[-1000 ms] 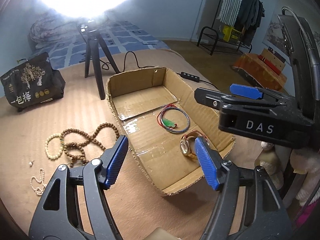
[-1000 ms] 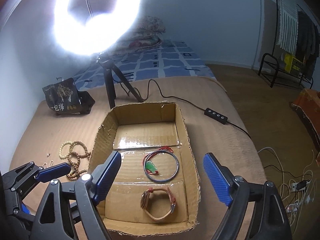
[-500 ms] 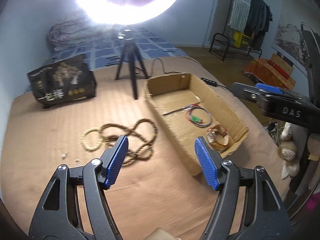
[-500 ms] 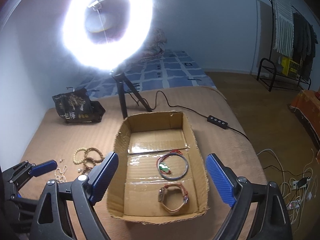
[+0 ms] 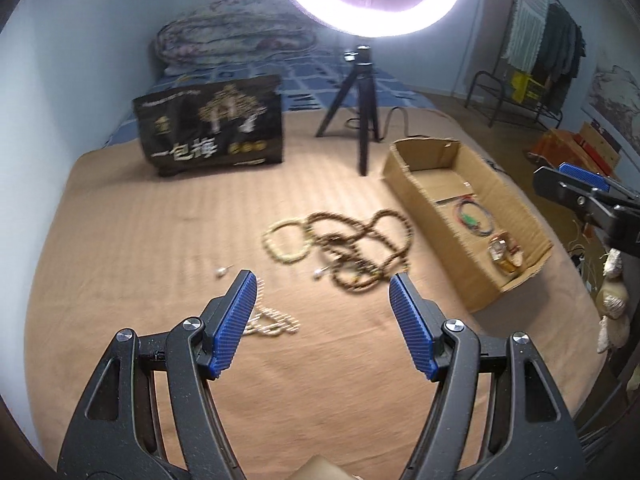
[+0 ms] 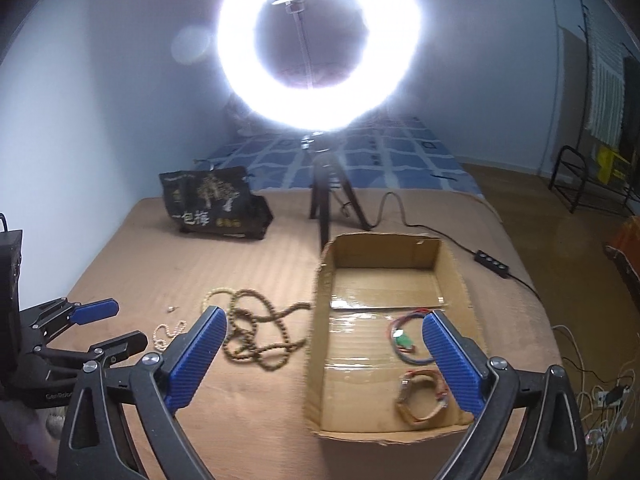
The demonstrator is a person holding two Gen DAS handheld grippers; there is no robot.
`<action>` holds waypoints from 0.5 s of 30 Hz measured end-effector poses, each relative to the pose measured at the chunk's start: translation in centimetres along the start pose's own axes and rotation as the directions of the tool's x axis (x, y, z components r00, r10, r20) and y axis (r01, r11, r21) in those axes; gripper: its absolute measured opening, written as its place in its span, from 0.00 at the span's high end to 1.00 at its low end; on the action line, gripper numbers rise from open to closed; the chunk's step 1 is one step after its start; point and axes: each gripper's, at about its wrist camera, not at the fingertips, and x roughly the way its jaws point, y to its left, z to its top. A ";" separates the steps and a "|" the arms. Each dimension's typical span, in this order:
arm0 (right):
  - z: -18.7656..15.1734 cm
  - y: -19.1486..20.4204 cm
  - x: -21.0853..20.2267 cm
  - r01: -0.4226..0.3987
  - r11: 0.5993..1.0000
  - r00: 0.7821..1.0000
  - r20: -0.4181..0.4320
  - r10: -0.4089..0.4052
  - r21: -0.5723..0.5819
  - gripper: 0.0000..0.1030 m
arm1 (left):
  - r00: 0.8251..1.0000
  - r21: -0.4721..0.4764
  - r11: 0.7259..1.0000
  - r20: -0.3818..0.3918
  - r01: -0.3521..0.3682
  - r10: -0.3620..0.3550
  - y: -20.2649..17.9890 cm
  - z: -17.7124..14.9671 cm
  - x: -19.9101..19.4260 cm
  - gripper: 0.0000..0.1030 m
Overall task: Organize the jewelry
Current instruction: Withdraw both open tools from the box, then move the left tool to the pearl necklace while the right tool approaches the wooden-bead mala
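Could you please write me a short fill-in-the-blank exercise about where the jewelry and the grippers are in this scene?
1. The watch lies inside the cardboard ____.
2. The long brown bead necklace lies on the bed, ____ the cardboard box.
3. The left gripper is ____ and holds nothing.
4. The black bag stands to the ____ of the tripod in both views.

Missing words: box; outside; open; left

Brown bead necklace [image 5: 360, 240], tan cardboard box [image 5: 432, 216], blue-checked bedsheet [image 6: 360, 156]
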 end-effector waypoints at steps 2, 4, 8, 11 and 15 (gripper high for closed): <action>0.0 0.7 0.5 -0.014 1.000 1.000 -0.007 0.014 0.000 0.03 | 1.000 -0.013 1.000 -0.010 -0.010 0.010 1.2 -0.3 0.1 0.31; 0.1 1.3 1.0 -0.029 1.000 1.000 -0.013 0.029 0.001 0.03 | 1.000 -0.030 1.000 -0.022 -0.010 0.010 2.2 -0.6 0.3 0.31; 0.0 2.7 2.5 -0.080 0.997 0.996 -0.049 0.079 -0.006 0.03 | 0.999 -0.077 0.997 -0.047 -0.008 0.004 4.1 -1.0 1.0 0.31; -0.4 3.5 4.1 -0.107 0.994 0.990 -0.092 0.106 -0.007 0.03 | 0.998 -0.097 0.995 -0.060 -0.012 0.006 4.8 -1.3 1.5 0.31; -0.8 4.5 6.2 -0.133 0.991 0.980 -0.151 0.130 -0.008 0.03 | 0.996 -0.119 0.993 -0.091 -0.004 -0.007 5.6 -1.7 2.4 0.31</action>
